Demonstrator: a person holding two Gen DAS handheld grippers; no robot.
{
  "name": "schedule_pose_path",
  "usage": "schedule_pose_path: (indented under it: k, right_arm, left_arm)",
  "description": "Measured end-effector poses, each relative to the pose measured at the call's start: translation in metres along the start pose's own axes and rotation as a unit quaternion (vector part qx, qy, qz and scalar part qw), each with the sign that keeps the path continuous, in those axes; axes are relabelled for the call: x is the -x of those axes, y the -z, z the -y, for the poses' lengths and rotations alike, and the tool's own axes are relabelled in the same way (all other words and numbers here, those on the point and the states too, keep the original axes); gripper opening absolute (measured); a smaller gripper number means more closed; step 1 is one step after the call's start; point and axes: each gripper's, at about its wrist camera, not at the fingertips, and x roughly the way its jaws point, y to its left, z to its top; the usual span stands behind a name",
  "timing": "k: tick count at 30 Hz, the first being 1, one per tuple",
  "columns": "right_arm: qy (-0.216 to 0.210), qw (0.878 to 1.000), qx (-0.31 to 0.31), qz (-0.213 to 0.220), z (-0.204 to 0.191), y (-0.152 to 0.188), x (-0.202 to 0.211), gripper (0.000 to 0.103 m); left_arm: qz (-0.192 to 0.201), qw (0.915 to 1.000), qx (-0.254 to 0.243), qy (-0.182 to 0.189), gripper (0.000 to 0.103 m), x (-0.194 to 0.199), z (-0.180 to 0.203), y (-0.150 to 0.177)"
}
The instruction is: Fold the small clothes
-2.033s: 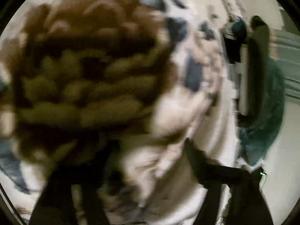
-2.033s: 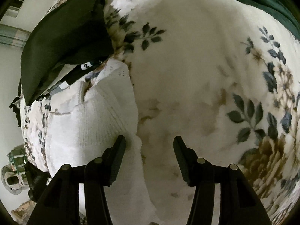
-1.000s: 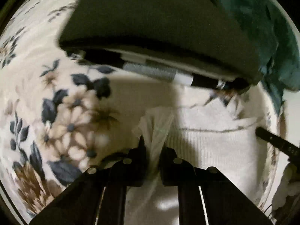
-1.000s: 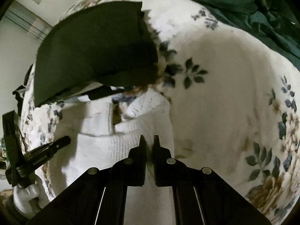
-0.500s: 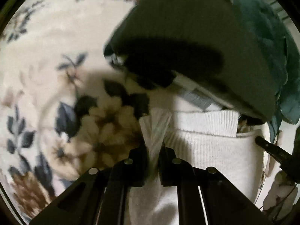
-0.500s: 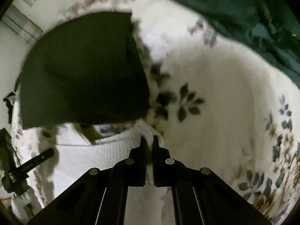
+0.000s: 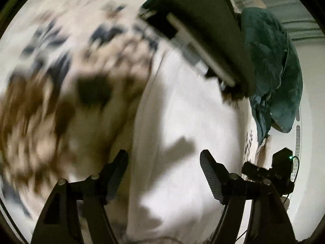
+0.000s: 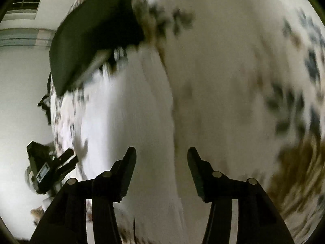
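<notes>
A white knit garment (image 7: 189, 122) lies flat on the floral bedspread (image 7: 61, 81); it also shows in the right wrist view (image 8: 132, 111). My left gripper (image 7: 164, 162) is open and empty above the garment's left part. My right gripper (image 8: 161, 158) is open and empty above the garment's right edge. Both views are blurred by motion. The right gripper's body (image 7: 268, 174) shows at the lower right of the left wrist view, and the left gripper's body (image 8: 48, 168) at the lower left of the right wrist view.
A dark folded stack (image 7: 203, 26) with a white and grey piece under it lies just beyond the garment, also in the right wrist view (image 8: 93, 30). A teal blanket (image 7: 272, 71) is heaped at the right. The bedspread (image 8: 243, 81) spreads to the right.
Both grippers were shut on the garment's top edge near the dark stack. They have now let go, opened wide and pulled back; the garment lies flat.
</notes>
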Motion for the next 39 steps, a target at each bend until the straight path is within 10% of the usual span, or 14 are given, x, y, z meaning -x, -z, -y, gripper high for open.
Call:
schedule_pose_path:
  k: [6,7,9,11,16,24,26,28,37,39]
  right_arm:
    - [-0.066,0.995,-0.061,-0.05,0.037,0.057,-0.029,0.055]
    - [-0.078,0.993,-0.07,-0.047,0.041,0.062,-0.033,0.054]
    - [-0.09,0.993,-0.067,-0.03,0.04,0.066,-0.034,0.02]
    - [-0.065,0.997,-0.048,-0.014,0.031,0.067,-0.031,0.004]
    - [0.043,0.998,-0.043,0.029,0.039,0.056,-0.002,0.002]
    - [0.02,0.999,-0.029,-0.013,0.037,0.05,-0.016,0.003]
    - [-0.001,0.999,-0.034,-0.024,0.039,0.053,-0.013,0.022]
    - [-0.012,0.998,-0.049,-0.028,0.045,0.059,-0.01,0.048]
    - [-0.149,0.967,-0.195,-0.064,0.078,0.101,-0.054,0.053]
    - [-0.189,0.952,-0.234,-0.05,0.083,0.106,-0.065,0.05]
  left_arm:
    - [-0.029,0.9987,0.04,0.011,0.065,-0.028,-0.015,0.06]
    - [-0.028,0.9988,0.039,0.014,0.042,-0.035,-0.013,0.063]
    - [-0.018,0.9993,0.033,0.008,0.026,-0.038,-0.008,0.063]
    - [-0.013,0.9996,0.024,0.008,0.019,-0.036,-0.005,0.06]
    - [-0.002,0.9999,0.009,-0.008,0.013,-0.023,-0.012,0.043]
    - [-0.018,0.9997,0.016,0.0,0.019,0.005,-0.023,0.05]
    - [-0.02,0.9991,0.034,0.015,0.069,0.008,-0.025,0.06]
    - [-0.019,0.9968,0.063,0.046,0.078,0.006,-0.032,0.073]
    - [0.005,0.9594,0.231,0.162,0.072,-0.046,-0.054,0.109]
    - [0.024,0.9573,0.234,0.169,0.022,-0.051,-0.05,0.108]
